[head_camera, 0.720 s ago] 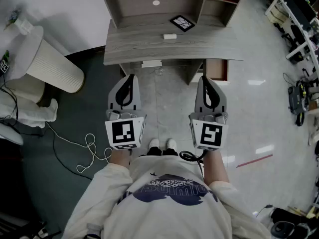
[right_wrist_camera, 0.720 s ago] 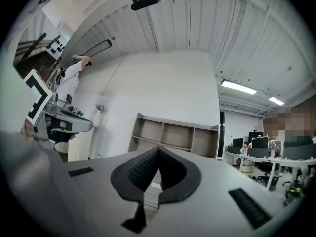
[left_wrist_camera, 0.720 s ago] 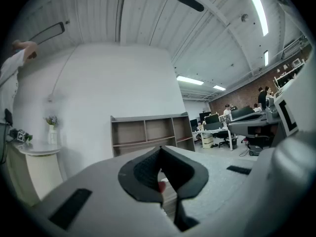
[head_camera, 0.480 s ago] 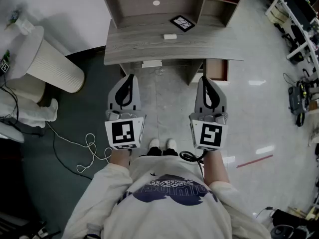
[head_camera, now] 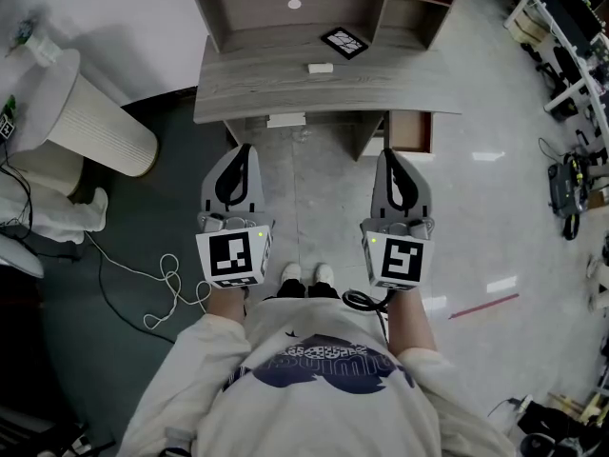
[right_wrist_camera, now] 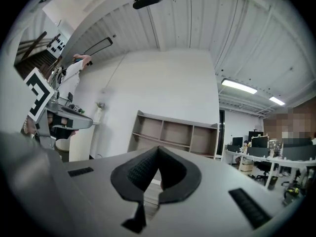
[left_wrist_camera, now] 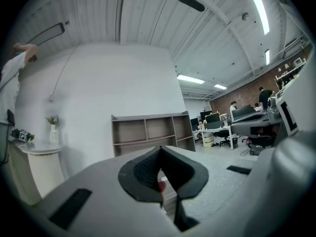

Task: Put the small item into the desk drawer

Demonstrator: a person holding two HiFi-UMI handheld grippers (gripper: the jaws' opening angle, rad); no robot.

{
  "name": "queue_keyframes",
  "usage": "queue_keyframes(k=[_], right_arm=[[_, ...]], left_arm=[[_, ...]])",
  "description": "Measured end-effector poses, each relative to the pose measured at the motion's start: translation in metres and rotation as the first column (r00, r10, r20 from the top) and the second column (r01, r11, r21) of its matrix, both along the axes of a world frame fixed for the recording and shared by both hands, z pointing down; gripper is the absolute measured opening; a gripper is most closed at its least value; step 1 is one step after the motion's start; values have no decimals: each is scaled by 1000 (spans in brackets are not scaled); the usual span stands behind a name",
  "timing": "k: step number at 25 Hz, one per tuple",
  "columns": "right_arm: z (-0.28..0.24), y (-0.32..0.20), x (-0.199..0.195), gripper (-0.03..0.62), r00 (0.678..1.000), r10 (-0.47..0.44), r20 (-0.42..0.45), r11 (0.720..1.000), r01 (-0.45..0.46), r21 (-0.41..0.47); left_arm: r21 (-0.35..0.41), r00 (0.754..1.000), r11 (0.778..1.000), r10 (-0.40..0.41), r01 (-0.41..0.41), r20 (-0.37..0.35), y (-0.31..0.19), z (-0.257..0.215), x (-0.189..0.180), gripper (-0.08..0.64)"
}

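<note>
The small white item point(head_camera: 320, 68) is seen lying on the grey counter point(head_camera: 247, 89), near its middle, just in front of the shelf unit point(head_camera: 257, 3) that is set on the counter's back. A black tile point(head_camera: 344, 42) is laid on the counter too, just behind the item and a bit to the right. A brown drawer point(head_camera: 410, 131) is seen sticking out below the counter's right end. The left gripper point(head_camera: 240, 149) and the right gripper point(head_camera: 389, 152) are held side by side in front of the counter, well apart from the item. The jaws of both are pressed together, and nothing is held between them. A white round stand point(head_camera: 90, 117) is placed left of the counter.
</note>
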State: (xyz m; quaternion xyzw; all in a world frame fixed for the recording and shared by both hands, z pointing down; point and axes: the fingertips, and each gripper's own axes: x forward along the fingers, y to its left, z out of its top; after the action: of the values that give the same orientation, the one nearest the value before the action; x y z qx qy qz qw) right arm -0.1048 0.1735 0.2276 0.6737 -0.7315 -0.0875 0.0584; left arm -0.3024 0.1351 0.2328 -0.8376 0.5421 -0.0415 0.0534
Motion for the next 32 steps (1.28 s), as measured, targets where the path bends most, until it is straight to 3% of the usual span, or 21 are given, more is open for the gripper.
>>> queue_keyframes(k=[4, 9, 12, 15, 18, 21, 32], right_arm=[[5, 1, 15, -3, 996, -3, 94, 1000, 5, -22], [2, -1, 38, -3, 964, -26, 263, 1000, 23, 13], [6, -2, 49, 11, 965, -33, 260, 999, 33, 5], [10, -5, 57, 82, 962, -56, 267, 998, 59, -5], [14, -7, 66, 104, 961, -71, 267, 997, 76, -9], [15, -9, 76, 112, 960, -82, 269, 996, 88, -12], [24, -35, 97, 114, 959, -54, 279, 998, 63, -24]], left_arm=[[-18, 1000, 1000, -6, 6, -2, -2, 3, 1, 8], [-26, 1000, 999, -20, 19, -10, -9, 2, 3, 8], [-26, 999, 999, -44, 44, -20, -13, 1, 3, 8], [-44, 999, 998, -37, 36, -25, -17, 5, 11, 11], [-71, 1000, 997, -6, 4, -28, -19, 10, 25, 87], [-78, 1000, 997, 1, -2, -19, -18, 12, 35, 127], [-90, 999, 995, -43, 41, -18, -42, 16, 20, 129]])
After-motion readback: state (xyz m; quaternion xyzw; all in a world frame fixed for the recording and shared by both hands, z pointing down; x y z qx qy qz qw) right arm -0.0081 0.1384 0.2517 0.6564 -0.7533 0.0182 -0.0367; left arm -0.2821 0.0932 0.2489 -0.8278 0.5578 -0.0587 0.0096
